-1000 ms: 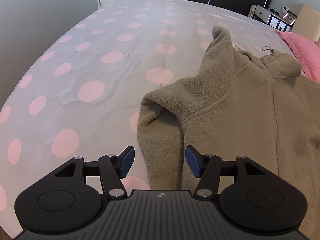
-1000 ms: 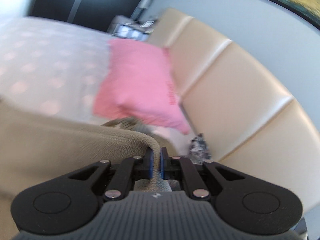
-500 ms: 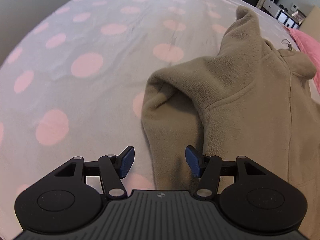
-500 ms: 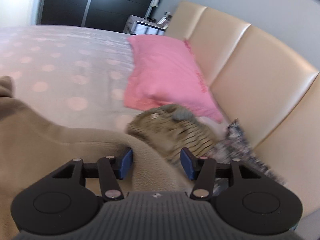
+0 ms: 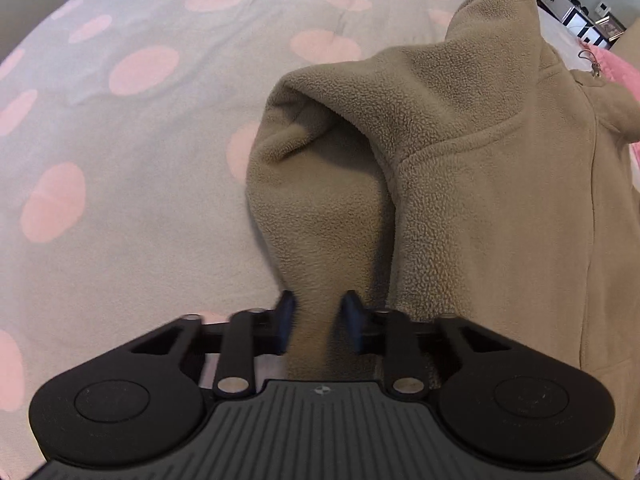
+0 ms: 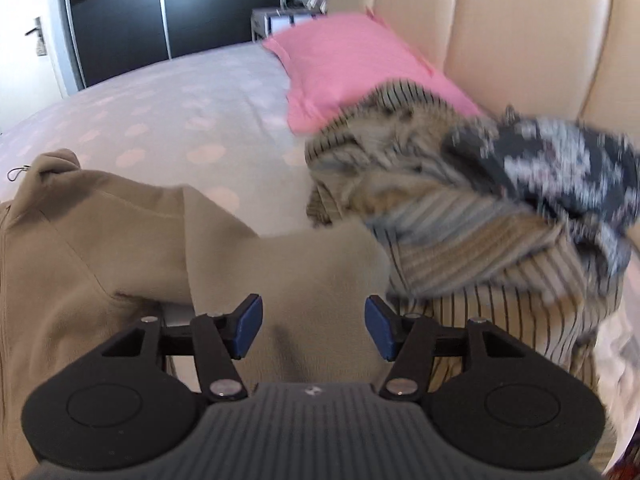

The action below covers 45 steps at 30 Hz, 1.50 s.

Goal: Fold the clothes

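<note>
1. 2 changes in the last second. My left gripper [image 5: 316,318], wide apart before, has narrowed around the near sleeve [image 5: 320,216] of the fleece jacket [image 5: 492,184]; full pinch I cannot tell.
2. My right gripper [image 6: 313,330], clamped on fleece earlier, now stands wide and holds nothing.
3. Jacket lies flat on the bed [image 5: 132,184], zipper up, clothes pile [image 6: 472,208] beside it toward the headboard.
4. Judgement: hold has passed to the left-hand sleeve for folding across the jacket.

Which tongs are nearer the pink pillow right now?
Right. The right tongs hang open over the fleece jacket's sleeve, with the pink pillow just past the striped clothes pile. The left tongs straddle the opposite sleeve, across the jacket from it.
</note>
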Each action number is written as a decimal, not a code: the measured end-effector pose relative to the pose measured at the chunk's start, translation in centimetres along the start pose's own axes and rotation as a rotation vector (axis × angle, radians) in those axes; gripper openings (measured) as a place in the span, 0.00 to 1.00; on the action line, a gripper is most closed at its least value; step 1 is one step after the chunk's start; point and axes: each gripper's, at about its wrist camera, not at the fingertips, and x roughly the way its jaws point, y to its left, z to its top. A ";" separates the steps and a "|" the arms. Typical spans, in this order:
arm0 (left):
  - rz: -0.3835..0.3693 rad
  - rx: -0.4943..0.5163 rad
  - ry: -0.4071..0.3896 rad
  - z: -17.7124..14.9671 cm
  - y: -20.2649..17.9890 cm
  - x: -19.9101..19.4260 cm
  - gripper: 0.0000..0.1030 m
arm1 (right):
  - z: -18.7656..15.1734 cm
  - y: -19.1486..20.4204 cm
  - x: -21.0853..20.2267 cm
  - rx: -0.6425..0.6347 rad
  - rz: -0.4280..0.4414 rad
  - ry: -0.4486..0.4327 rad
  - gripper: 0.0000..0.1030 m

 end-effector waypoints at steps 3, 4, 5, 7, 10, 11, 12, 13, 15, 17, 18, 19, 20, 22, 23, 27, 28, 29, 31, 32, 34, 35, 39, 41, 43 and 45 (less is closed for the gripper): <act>0.025 0.008 -0.059 0.0 -0.7 -1.7 0.06 | 0.1 -0.5 0.0 0.017 0.008 -0.008 0.58; 0.033 0.010 -0.079 0.0 -0.9 -2.3 0.05 | 0.2 -0.7 0.0 0.023 0.011 -0.011 0.58; 0.041 0.013 -0.099 0.1 -1.2 -2.9 0.05 | 0.2 -0.9 0.0 0.029 0.013 -0.014 0.58; 0.051 0.018 -0.163 0.2 -1.5 -4.7 0.05 | 0.3 -1.2 0.0 0.040 0.019 -0.019 0.58; 0.081 0.018 -0.293 0.8 -1.5 -7.8 0.05 | 0.3 -1.4 -0.3 0.028 0.018 -0.034 0.58; 0.096 0.019 -0.335 1.1 -1.4 -8.8 0.05 | 0.3 -1.4 -0.4 0.018 0.014 -0.039 0.58; 0.115 0.022 -0.371 1.6 -1.1 -9.8 0.05 | 0.3 -1.4 -0.4 0.012 0.005 -0.043 0.58; 0.135 0.026 -0.407 2.0 -0.9 -10.8 0.05 | 0.3 -1.4 -0.4 0.015 0.002 -0.044 0.58; 0.200 0.039 -0.471 3.2 -0.1 -12.6 0.05 | 0.5 -1.6 -0.4 0.029 0.001 -0.046 0.58; 0.263 0.032 -0.522 4.8 1.1 -14.3 0.05 | 0.6 -1.5 -0.3 0.032 0.003 -0.048 0.58; 0.292 0.027 -0.543 5.8 1.6 -15.0 0.05 | 0.6 -1.4 -0.3 0.029 0.002 -0.050 0.58; 0.322 0.021 -0.565 7.1 1.8 -15.7 0.05 | 0.6 -1.3 -0.2 0.026 0.000 -0.049 0.58; 0.359 0.026 -0.589 7.8 1.9 -16.5 0.05 | 0.6 -1.2 -0.1 0.022 -0.001 -0.048 0.58; 0.433 0.050 -0.630 9.5 2.2 -17.2 0.05 | 0.6 -1.0 -0.1 0.019 -0.001 -0.049 0.58; 0.454 0.046 -0.623 10.1 2.4 -17.1 0.05 | 0.6 -0.9 0.0 0.017 -0.001 -0.050 0.58; 0.517 -0.008 -0.544 11.4 3.6 -14.6 0.09 | 0.6 -0.6 0.2 0.005 0.000 -0.042 0.58; 0.506 -0.015 -0.491 11.2 3.9 -13.5 0.09 | 0.6 -0.6 0.3 0.002 0.000 -0.039 0.58; 0.493 -0.022 -0.440 11.0 4.2 -12.5 0.14 | 0.6 -0.6 0.4 0.000 0.004 -0.033 0.58; 0.424 -0.025 -0.400 10.1 4.4 -11.1 0.27 | 0.5 -0.6 0.5 -0.005 0.013 -0.023 0.58; 0.404 -0.021 -0.393 9.4 4.3 -10.9 0.35 | 0.4 -0.5 0.6 -0.008 0.018 -0.018 0.58; 0.383 -0.003 -0.379 8.1 4.0 -10.6 0.47 | 0.3 -0.4 0.7 -0.017 0.032 -0.004 0.58; 0.369 0.009 -0.369 7.5 3.9 -10.6 0.48 | 0.2 -0.2 0.8 -0.024 0.046 0.007 0.59; 0.244 0.067 -0.266 4.4 2.1 -10.1 0.49 | -0.4 0.4 0.9 -0.065 0.112 0.063 0.59; 0.173 0.097 -0.207 2.4 0.8 -9.9 0.50 | -1.1 1.2 1.0 -0.097 0.154 0.104 0.59; 0.120 0.135 -0.168 0.3 -0.6 -9.6 0.50 | -1.9 1.9 1.1 -0.131 0.191 0.142 0.59; 0.093 0.170 -0.137 -1.9 -2.0 -9.3 0.50 | -2.9 2.8 1.3 -0.167 0.227 0.183 0.60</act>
